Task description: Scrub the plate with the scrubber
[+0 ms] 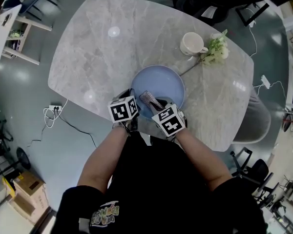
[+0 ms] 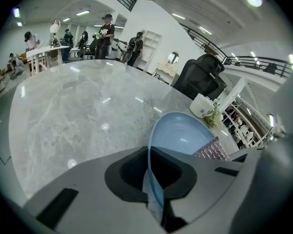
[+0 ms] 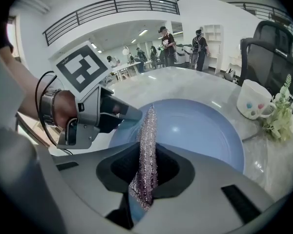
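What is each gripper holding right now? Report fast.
Left gripper: shut on the rim of the pale blue round plate.
Right gripper: shut on the glittery silver-purple flat scrubber.

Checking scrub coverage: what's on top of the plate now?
The scrubber, clamped in the right gripper, is over the near part of the plate; the surface beneath it is hidden.

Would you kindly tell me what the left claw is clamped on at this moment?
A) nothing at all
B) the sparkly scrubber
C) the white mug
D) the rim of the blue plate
D: the left gripper view shows the blue plate with its rim pinched edge-on in the left claw, while the scrubber sits in the right claw.
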`<state>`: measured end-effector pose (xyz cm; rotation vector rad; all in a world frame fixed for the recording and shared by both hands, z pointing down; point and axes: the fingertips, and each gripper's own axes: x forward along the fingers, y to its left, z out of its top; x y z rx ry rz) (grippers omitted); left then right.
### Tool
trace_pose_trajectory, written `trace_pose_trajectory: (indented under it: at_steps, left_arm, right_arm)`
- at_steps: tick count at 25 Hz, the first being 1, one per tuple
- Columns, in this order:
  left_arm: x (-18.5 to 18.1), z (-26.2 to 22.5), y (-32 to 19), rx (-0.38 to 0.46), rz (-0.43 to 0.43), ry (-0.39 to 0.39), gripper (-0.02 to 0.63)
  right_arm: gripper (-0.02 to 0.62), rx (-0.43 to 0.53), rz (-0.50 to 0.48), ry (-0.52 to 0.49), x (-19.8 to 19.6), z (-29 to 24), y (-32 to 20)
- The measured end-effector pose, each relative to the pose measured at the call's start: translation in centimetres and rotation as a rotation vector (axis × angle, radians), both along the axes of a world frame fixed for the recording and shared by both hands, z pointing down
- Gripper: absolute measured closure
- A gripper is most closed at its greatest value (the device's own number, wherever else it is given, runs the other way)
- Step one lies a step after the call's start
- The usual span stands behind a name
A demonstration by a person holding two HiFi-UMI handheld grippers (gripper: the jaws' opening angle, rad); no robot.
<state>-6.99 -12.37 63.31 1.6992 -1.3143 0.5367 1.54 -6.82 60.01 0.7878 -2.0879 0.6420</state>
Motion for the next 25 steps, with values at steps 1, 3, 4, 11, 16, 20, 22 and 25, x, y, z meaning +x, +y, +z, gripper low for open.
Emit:
trace_pose_trajectory:
  at_steps: [1, 3, 4, 11, 16, 20, 22, 25]
  left_arm:
    - [0.0, 0.0, 0.0, -0.003, 0.004, 0.007, 0.577]
    - [-0.1, 0.1, 0.1, -0.011, 0.01, 0.023, 0.578]
    - [-0.1, 0.1, 0.1, -0.016, 0.012, 0.03, 0.578]
    - [0.1, 0.1, 0.1, -0.018, 0.038, 0.055, 0.58]
    - [0.0, 0.0, 0.1, -0.014, 0.063, 0.049, 0.581]
    - [-0.1, 0.1, 0.1, -0.019, 0.066, 0.046, 0.581]
    - [-0.1, 0.1, 0.2, -0.022, 0.064, 0.047, 0.581]
    - [0.0, 0.1, 0.1, -0.022, 0.064, 0.049, 0.581]
  right_arm:
    - [0.522, 0.004, 0.008, -0.012, -0.3, -0.2, -0.3]
    - [0.52, 0.015, 0.011, -0.027, -1.1, -0.3, -0.9]
    - [0.521, 0.011, 0.01, -0.028, -1.4, -0.2, -1.0]
    - [0.518, 0.012, -0.044, 0.043, -2.2, 1.0, -2.6]
    - [0.515, 0.03, -0.05, 0.091, -0.9, 1.8, -4.6]
    - [0.517, 0.063, -0.035, 0.14, 0.7, 1.7, -6.7]
    - [0.517, 0.074, -0.022, 0.16, 1.6, 1.8, -7.6]
    - [0.517, 0.088, -0.001, 0.186, 3.0, 1.9, -8.9]
